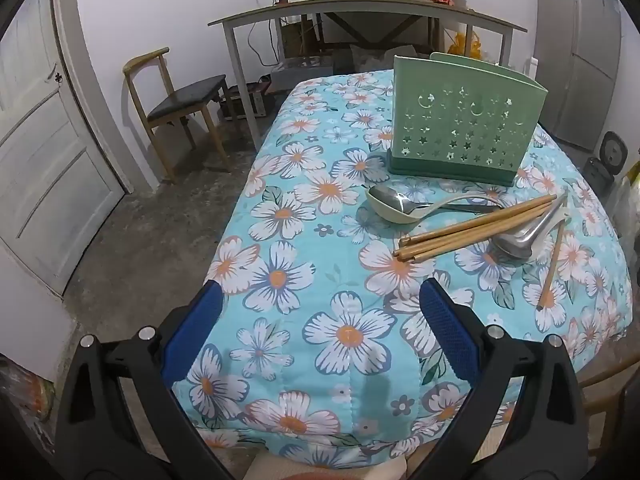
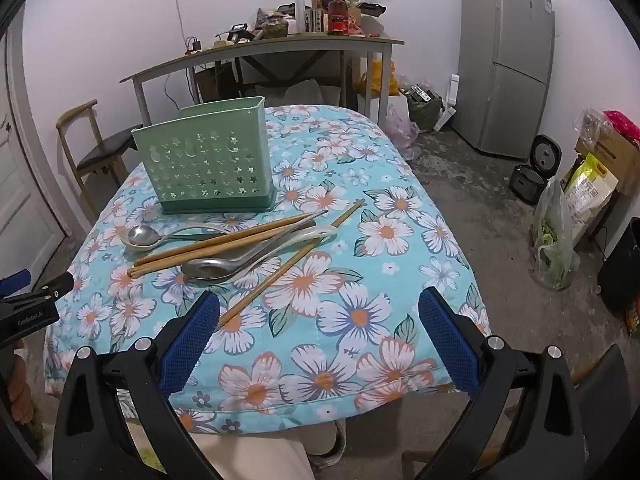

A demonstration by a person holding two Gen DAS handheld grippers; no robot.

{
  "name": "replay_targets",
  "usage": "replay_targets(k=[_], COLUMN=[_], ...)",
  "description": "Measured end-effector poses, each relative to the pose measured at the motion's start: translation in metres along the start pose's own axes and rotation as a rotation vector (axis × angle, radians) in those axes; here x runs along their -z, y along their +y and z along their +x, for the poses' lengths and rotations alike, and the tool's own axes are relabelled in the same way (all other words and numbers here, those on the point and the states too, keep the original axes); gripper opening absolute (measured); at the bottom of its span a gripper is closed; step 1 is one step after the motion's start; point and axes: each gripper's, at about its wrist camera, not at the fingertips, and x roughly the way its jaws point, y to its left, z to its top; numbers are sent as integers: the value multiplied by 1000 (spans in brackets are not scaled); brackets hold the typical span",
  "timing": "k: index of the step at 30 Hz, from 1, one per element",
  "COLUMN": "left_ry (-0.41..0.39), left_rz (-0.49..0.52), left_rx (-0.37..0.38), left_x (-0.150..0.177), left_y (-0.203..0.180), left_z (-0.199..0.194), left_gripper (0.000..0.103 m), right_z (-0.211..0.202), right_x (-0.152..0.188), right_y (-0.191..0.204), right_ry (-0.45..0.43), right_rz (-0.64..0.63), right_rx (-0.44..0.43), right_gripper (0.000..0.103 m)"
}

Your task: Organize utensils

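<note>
Chopsticks and spoons lie beside green holder — none visibly inside.

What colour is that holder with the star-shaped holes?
Pale green holder, darker green base; clearest from the right wrist.

The table cover is quilted cloth, matt, printed with flowers. The utensil holder is pale green plastic, smooth, pierced with stars. The chopsticks look like matt wood or bamboo. A polished metal spoon gleams; another spoon has a cream plastic-looking bowl. The gripper pads are blue, knobbly-textured rubber.
</note>
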Motion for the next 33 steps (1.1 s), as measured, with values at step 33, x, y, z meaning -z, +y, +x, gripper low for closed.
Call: replay_targets(k=[33], left_ry=[17], left_rz=[5], left_rx=[13], left_x=[1], left_y=[-6], left_z=[0], left_gripper=[95], right_z=[0], right_x=[0], right_y=[1], right_ry=[2], right_rz=[-1], right_rx=[1], right_gripper=[97])
